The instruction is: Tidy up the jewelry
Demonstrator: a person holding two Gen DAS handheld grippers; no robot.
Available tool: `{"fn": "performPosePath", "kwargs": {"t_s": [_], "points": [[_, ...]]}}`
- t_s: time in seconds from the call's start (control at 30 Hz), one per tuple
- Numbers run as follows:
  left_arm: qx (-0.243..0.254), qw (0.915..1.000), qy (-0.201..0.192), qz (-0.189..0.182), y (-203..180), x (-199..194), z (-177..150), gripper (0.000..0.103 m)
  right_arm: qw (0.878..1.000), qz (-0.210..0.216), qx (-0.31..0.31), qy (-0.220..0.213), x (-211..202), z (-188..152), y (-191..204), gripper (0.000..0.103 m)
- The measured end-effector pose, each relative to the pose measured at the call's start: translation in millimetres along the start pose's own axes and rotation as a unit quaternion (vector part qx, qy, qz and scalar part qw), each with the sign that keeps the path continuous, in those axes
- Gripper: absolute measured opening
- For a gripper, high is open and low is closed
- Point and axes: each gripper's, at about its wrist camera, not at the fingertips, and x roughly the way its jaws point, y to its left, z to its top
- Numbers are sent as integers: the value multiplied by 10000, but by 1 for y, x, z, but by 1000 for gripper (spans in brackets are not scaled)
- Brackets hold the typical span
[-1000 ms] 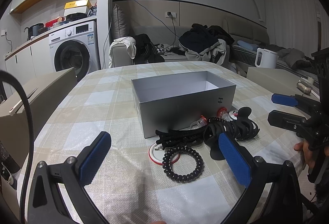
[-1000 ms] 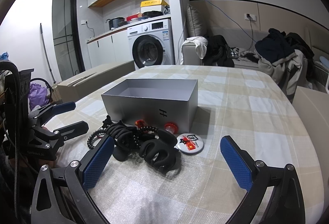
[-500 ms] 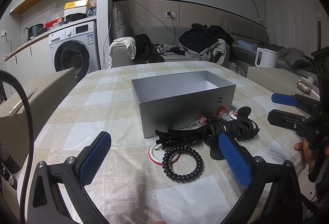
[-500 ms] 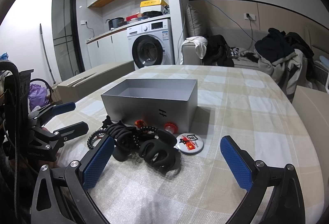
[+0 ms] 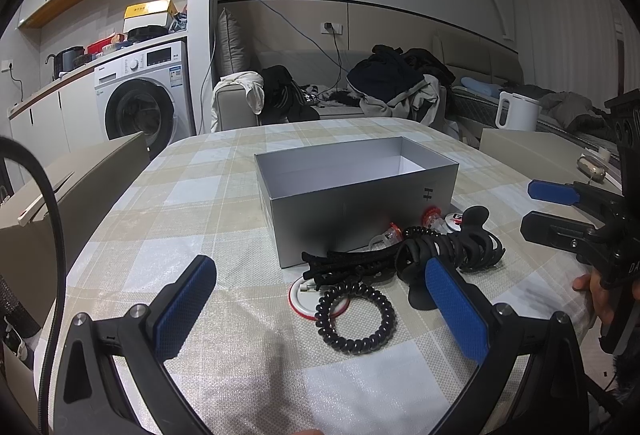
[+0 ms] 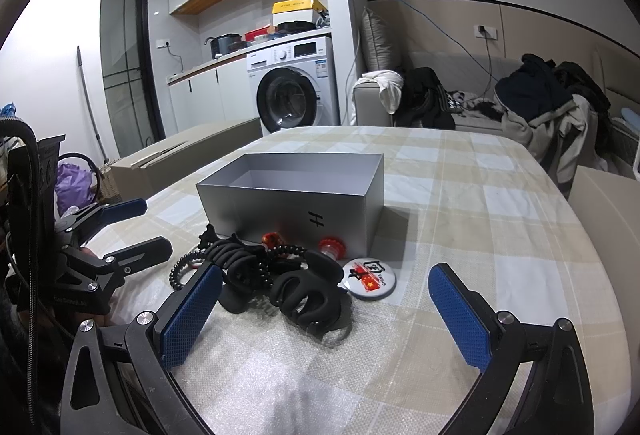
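Observation:
An open, empty grey box (image 5: 356, 191) (image 6: 292, 199) stands mid-table. In front of it lies a pile: a black coil bracelet (image 5: 354, 317), black hair clips (image 5: 452, 251) (image 6: 308, 295), thin black clips (image 5: 344, 263), a round pin badge (image 6: 370, 277), another white-red badge (image 5: 304, 297), and small red-capped pieces (image 6: 332, 247). My left gripper (image 5: 320, 311) is open and empty, just short of the bracelet. My right gripper (image 6: 324, 311) is open and empty, around the near side of the hair clips. Each gripper shows in the other's view (image 5: 560, 211) (image 6: 124, 231).
The table has a checked cloth (image 5: 192, 195). Cardboard boxes (image 5: 60, 191) (image 6: 600, 203) stand beside the table on both sides. A washing machine (image 6: 296, 87) and a sofa with clothes (image 5: 392, 83) are behind.

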Motion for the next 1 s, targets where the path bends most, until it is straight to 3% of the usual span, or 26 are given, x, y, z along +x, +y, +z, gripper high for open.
{"fn": "performPosePath", "kwargs": {"t_s": [0.33, 0.53, 0.7, 0.8, 1.0], "points": [[38, 10000, 22, 28, 1, 0, -1, 102, 10000, 7, 60, 5, 0, 0, -1, 103], [48, 9998, 5, 215, 2, -6, 3, 102, 9973, 312, 651, -165, -13, 10, -10, 103], [-305, 9995, 50, 52, 4, -8, 4, 102, 9940, 524, 922, 264, -1, 12, -9, 103], [-316, 9994, 116, -25, 1, -6, 3, 102, 9918, 601, 983, 562, 12, 9, -7, 88], [-339, 9986, 402, -61, -1, 3, -2, 102, 9899, 600, 851, 959, 32, -1, 3, 70]]}}
